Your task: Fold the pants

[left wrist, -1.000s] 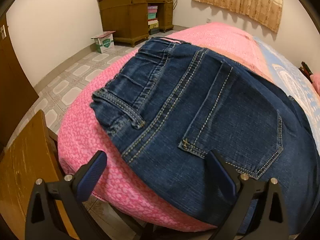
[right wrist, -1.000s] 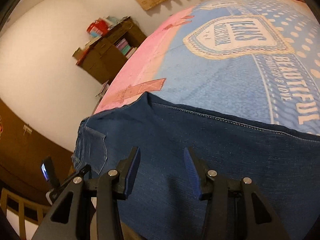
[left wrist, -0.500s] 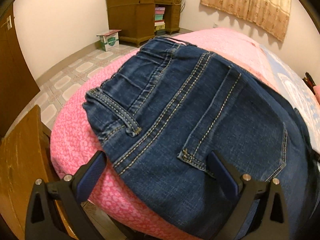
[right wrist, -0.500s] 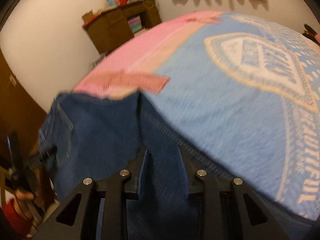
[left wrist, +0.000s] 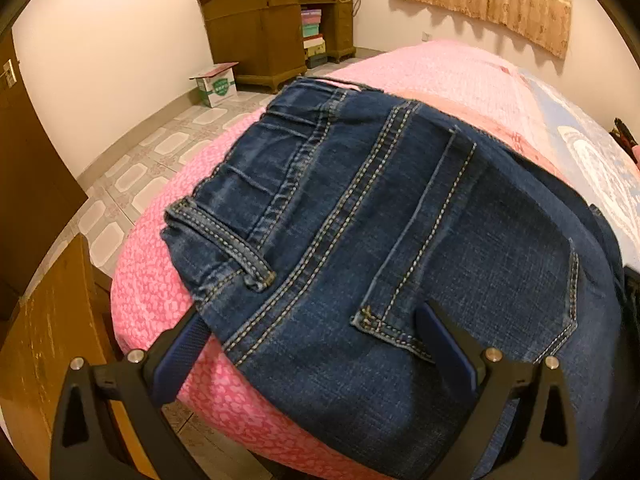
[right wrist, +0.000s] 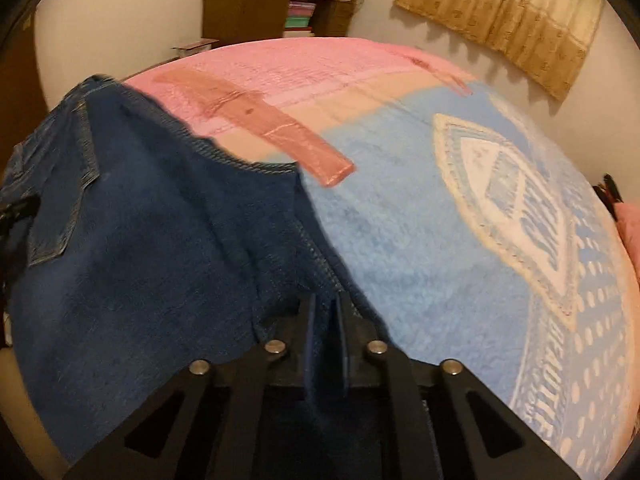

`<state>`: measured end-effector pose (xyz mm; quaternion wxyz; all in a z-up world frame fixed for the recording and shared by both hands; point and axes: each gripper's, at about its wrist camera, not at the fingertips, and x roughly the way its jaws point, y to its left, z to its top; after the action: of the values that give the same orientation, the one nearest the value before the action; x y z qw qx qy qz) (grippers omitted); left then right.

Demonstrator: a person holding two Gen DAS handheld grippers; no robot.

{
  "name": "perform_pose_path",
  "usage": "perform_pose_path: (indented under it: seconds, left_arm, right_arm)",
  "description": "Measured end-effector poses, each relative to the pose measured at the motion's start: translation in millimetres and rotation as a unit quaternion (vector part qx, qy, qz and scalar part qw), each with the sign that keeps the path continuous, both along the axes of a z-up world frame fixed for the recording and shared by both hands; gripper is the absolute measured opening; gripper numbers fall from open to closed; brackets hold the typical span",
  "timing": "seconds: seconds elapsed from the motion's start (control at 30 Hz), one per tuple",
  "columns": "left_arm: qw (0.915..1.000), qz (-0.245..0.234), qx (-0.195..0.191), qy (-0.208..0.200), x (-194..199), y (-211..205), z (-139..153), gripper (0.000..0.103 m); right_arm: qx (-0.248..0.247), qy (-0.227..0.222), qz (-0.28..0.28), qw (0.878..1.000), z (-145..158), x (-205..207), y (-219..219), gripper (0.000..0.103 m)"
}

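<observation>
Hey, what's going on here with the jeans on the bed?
A person is folding a pair of jeans laid across a bed, using a handheld gripper in each hand. The right gripper has just been closing, and its jaws now pinch the denim at the edge nearest the blue blanket. The left gripper is wide open over the waistband end beside the back pocket, holding nothing. No fold has been made yet.
</observation>
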<state>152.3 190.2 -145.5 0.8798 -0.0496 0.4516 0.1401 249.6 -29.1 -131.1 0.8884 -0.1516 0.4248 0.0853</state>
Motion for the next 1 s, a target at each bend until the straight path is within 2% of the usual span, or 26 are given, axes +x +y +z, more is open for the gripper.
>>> perform_pose_path:
  seconds: [0.03,0.07,0.1,0.13,0.17,0.2,0.37,0.43,0.5,0.57,0.6,0.63,0.7,0.73,0.77,0.8,0.9,1.0]
  left_arm:
    - [1.0000,0.001,0.002,0.002,0.7,-0.3,0.4,0.103]
    - [1.0000,0.002,0.003,0.003,0.7,-1.5,1.0,0.103]
    - [1.0000,0.002,0.006,0.005,0.9,-2.1,1.4,0.103]
    - [0.9999,0.000,0.009,0.007,2.0,-3.5,2.1,0.103]
    - [0.9999,-0.002,0.014,0.010,3.3,-5.4,3.0,0.103]
    - [0.9997,-0.005,0.019,0.012,4.0,-6.8,3.7,0.103]
    - [0.9996,0.001,0.021,0.017,3.7,-8.9,4.5,0.103]
    - [0.9993,0.000,0.029,0.024,3.5,-12.9,6.2,0.103]
    - [0.9986,-0.010,0.036,0.036,2.2,-19.7,10.4,0.103]
    - [0.9986,-0.020,0.034,0.036,-3.5,-23.1,16.1,0.103]
    - [0.9988,-0.022,0.031,0.030,-7.4,-24.2,18.2,0.103]
    - [0.9990,-0.025,0.028,0.024,-11.8,-25.0,20.9,0.103]
    - [0.9990,-0.036,0.022,0.012,-21.6,-29.1,26.8,0.103]
    - [0.9989,-0.042,0.021,0.007,-25.8,-33.0,29.9,0.103]
    - [0.9987,-0.047,0.021,0.004,-29.4,-36.1,31.9,0.103]
    - [0.9983,-0.054,0.023,0.002,-33.0,-41.3,34.7,0.103]
    - [0.9969,-0.072,0.033,0.001,-41.4,-56.6,42.2,0.103]
    - [0.9957,-0.084,0.038,-0.002,-46.3,-72.1,51.6,0.103]
  right_arm:
    - [-0.023,-0.016,-0.027,0.999,0.9,3.6,-2.3,0.000]
    - [-0.070,-0.037,-0.071,0.994,-0.6,11.0,-8.0,0.000]
    - [-0.062,-0.043,-0.109,0.991,-1.5,19.1,-24.1,0.000]
    - [-0.016,-0.026,-0.141,0.989,-2.9,25.8,-44.0,0.000]
    - [0.051,-0.015,-0.154,0.987,-1.0,26.4,-60.7,0.000]
    - [0.113,-0.023,-0.157,0.981,7.1,18.4,-73.3,0.000]
    - [0.178,-0.056,-0.135,0.973,42.1,-28.6,-80.5,0.001]
    - [0.218,-0.055,-0.146,0.963,49.2,-49.6,-91.5,0.001]
    - [0.269,-0.050,-0.170,0.947,50.5,-77.6,-112.9,0.003]
    - [0.326,-0.051,-0.197,0.923,49.8,-113.4,-139.3,0.004]
    - [0.359,-0.055,-0.219,0.906,46.5,-140.4,-157.3,0.005]
    - [0.394,-0.062,-0.250,0.882,42.8,-170.0,-181.0,0.008]
    - [0.442,-0.079,-0.306,0.840,33.8,-223.3,-220.5,0.023]
    - [0.461,-0.092,-0.341,0.814,27.2,-255.7,-245.3,0.042]
    - [0.468,-0.103,-0.364,0.798,23.0,-278.7,-260.9,0.062]
    - [0.470,-0.125,-0.401,0.776,17.3,-313.4,-280.7,0.067]
    - [0.471,-0.178,-0.492,0.711,1.6,-406.0,-328.0,0.069]
    - [0.456,-0.203,-0.562,0.660,-14.7,-473.5,-362.2,0.069]
